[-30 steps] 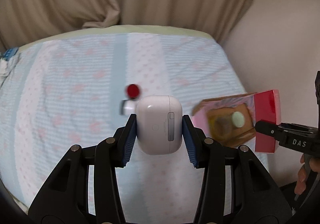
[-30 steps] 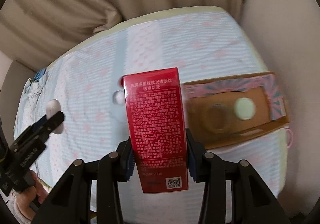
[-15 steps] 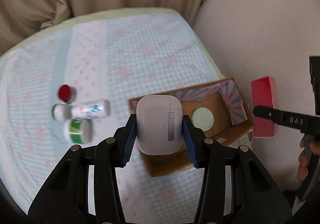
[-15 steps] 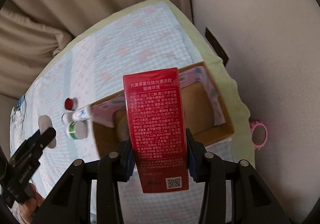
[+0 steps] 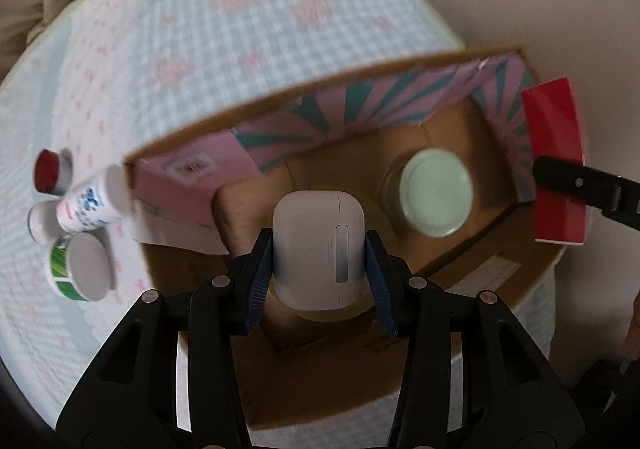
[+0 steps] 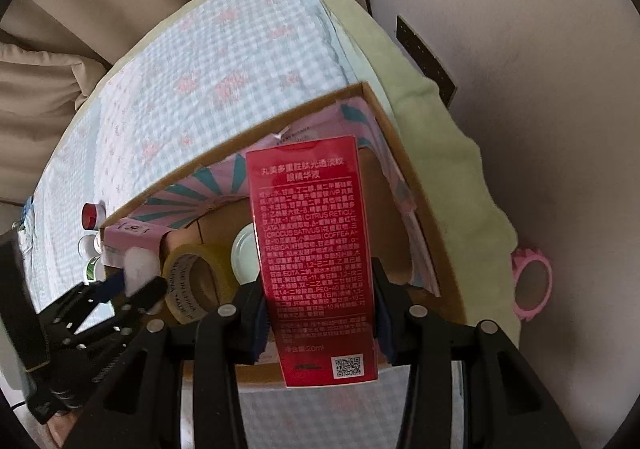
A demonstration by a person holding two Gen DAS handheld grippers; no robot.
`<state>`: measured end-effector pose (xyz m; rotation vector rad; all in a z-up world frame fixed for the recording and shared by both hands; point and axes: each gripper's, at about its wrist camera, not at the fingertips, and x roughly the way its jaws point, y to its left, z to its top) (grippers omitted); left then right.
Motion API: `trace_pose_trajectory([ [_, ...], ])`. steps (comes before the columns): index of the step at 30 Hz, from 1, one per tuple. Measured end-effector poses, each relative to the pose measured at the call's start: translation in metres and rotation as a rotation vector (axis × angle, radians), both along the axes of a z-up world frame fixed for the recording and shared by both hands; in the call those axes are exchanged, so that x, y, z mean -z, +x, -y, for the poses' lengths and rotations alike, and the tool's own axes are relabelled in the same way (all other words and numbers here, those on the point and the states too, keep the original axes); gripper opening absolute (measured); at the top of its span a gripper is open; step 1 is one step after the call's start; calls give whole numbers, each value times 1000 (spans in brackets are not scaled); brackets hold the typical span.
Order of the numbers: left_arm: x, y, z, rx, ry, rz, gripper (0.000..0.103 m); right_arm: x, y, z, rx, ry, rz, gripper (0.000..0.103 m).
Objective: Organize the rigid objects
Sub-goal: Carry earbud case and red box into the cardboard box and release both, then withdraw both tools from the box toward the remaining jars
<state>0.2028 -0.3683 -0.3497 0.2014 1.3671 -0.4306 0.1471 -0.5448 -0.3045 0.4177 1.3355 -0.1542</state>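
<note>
Left wrist: earbud case (image 5: 318,249) between hand-held gripper (image 5: 319,281) pads.

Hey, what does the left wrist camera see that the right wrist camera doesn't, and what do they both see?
Only the left wrist view shows the back of the white earbud case, clamped in the left gripper, and the small bottles lying outside the box in full. Only the right wrist view shows the printed face of the red carton, held in the right gripper, the tape roll in the box and a pink ring beside the bed. Both show the cardboard box and the pale green jar lid.
</note>
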Motion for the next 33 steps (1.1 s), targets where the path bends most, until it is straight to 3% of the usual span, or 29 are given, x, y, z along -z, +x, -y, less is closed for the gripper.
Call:
trace_pose_trajectory([
  [7,11,-3,11,68,27,-27,43,25,0,2,20,49,-44,40],
  [9,10,-4,12,76,49,-15,82,25,0,2,29,55,-45,42],
  [10,6,-4,13,77,48,-2,101,25,1,2,33,53,-47,52],
  [11,1,-3,12,75,36,12,103,23,0,2,37,51,-41,61],
  [12,-5,-2,10,77,24,15,103,19,0,3,44,45,-21,87],
  [13,-11,-2,8,81,16,15,103,12,-1,3,50,38,5,103],
  [20,-41,-12,-18,58,31,50,103,-17,-20,5,72,-21,115,103],
  [26,-65,-32,-51,-3,-1,65,103,-34,-29,-5,57,-64,132,103],
  [33,-107,-57,-77,-19,-23,137,103,-73,-42,-22,46,-107,176,103],
])
